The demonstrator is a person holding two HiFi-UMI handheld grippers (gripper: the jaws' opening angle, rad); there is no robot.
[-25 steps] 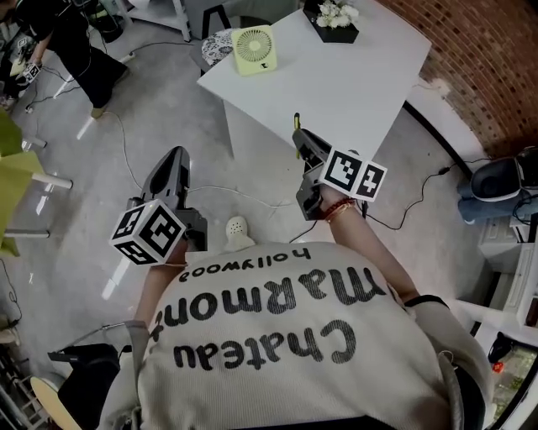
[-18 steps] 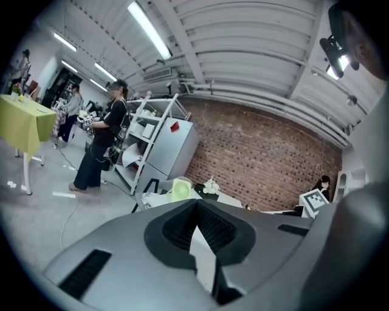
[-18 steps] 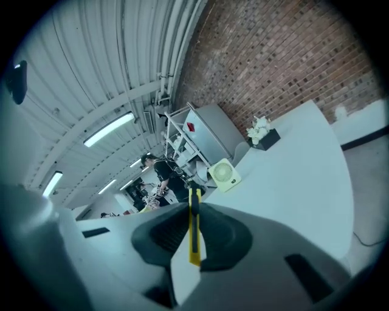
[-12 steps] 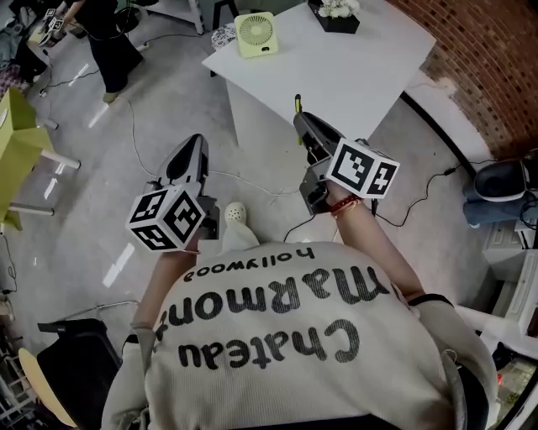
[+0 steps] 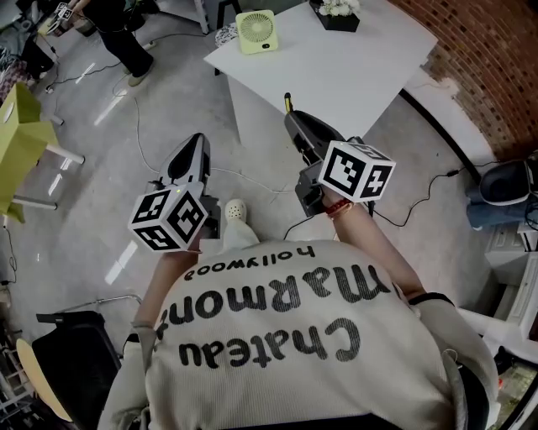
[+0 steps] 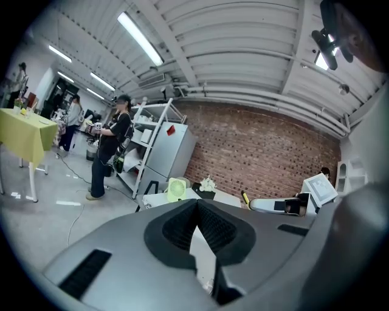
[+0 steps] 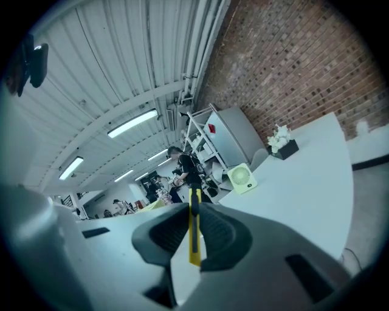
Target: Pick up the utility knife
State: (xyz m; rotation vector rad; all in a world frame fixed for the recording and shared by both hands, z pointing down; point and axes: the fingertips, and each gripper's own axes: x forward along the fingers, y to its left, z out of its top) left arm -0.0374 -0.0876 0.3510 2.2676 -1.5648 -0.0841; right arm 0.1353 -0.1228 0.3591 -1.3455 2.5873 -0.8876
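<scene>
The yellow utility knife (image 7: 194,234) stands upright between the ribbed pads of my right gripper (image 7: 193,209), which is shut on it. In the head view its yellow end (image 5: 287,102) sticks out past the right gripper (image 5: 294,122), held in the air in front of the white table (image 5: 361,76). To the left my left gripper (image 5: 197,144) hovers over the floor. In the left gripper view its jaws (image 6: 196,204) meet at the tip with nothing between them, and the right gripper (image 6: 275,205) with the knife tip (image 6: 245,197) shows beyond.
A green fan (image 5: 255,32) and a dark box of white flowers (image 5: 336,15) stand on the table's far side. Cables (image 5: 252,186) trail over the grey floor. A yellow table (image 5: 21,134) is at left, a black chair (image 5: 71,353) at bottom left, a brick wall (image 5: 487,50) at right.
Both grippers have risen and drifted a little, the left one to the right. The right gripper has rolled slightly and still holds the knife.
</scene>
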